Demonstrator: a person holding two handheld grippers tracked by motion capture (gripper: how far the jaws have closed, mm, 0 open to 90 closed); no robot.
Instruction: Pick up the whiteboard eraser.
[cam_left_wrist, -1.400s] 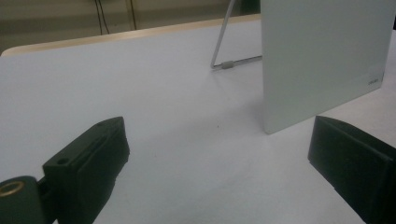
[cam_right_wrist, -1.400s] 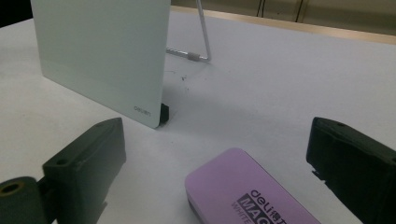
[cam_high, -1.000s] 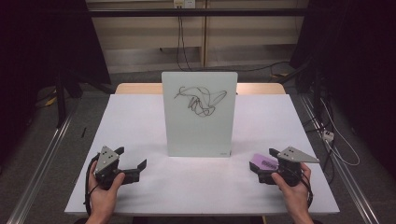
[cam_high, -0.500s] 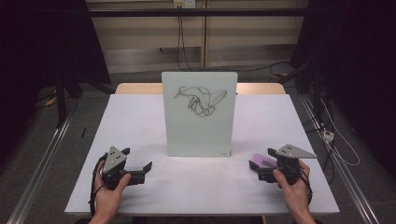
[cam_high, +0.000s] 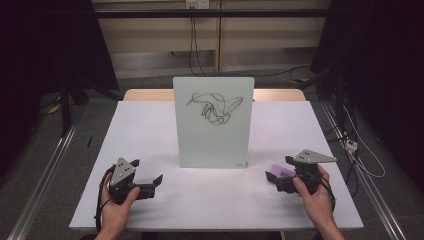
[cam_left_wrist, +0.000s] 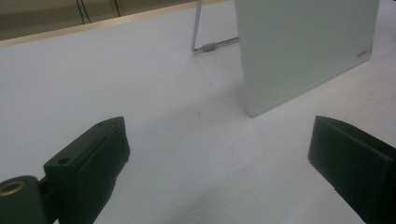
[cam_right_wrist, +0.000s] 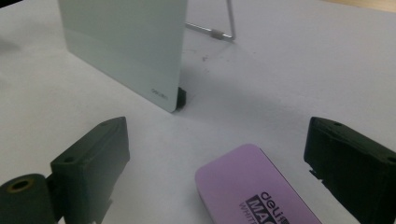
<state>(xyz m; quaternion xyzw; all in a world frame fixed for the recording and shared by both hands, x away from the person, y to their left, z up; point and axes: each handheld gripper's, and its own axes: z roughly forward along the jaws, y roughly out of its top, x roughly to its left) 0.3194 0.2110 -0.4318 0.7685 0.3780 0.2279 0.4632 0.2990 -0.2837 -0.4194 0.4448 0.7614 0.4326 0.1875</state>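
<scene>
A white table spreads across the high view, its wooden far edge showing behind a small whiteboard that stands upright near the middle. A loose black scribble marks the board's upper half, and a small maker's mark sits at its lower right corner. In the left gripper view the board's wire stand props it from behind, a foot resting on the table.

At the near left edge a person's hand holds the left gripper low over the table, jaws pointing toward the middle. Its jaws are spread wide with only bare tabletop between them, and the board's lower corner stands well ahead of them.

At the near right edge the other hand holds the right gripper, also low, jaws pointing left toward the board. Its jaws stand wide apart and have just been opening again after a slight closing. A purple eraser lies flat on the table between them, nearer the jaw on the right of the right gripper view, and neither pad presses on it. The eraser carries dark lettering on its top face. In the high view it shows as a purple strip just beside the gripper's body, to the right of the board's lower right corner and clear of it.

A grey three-cornered plate tops each gripper, and a dark cable trails from each toward the person.
</scene>
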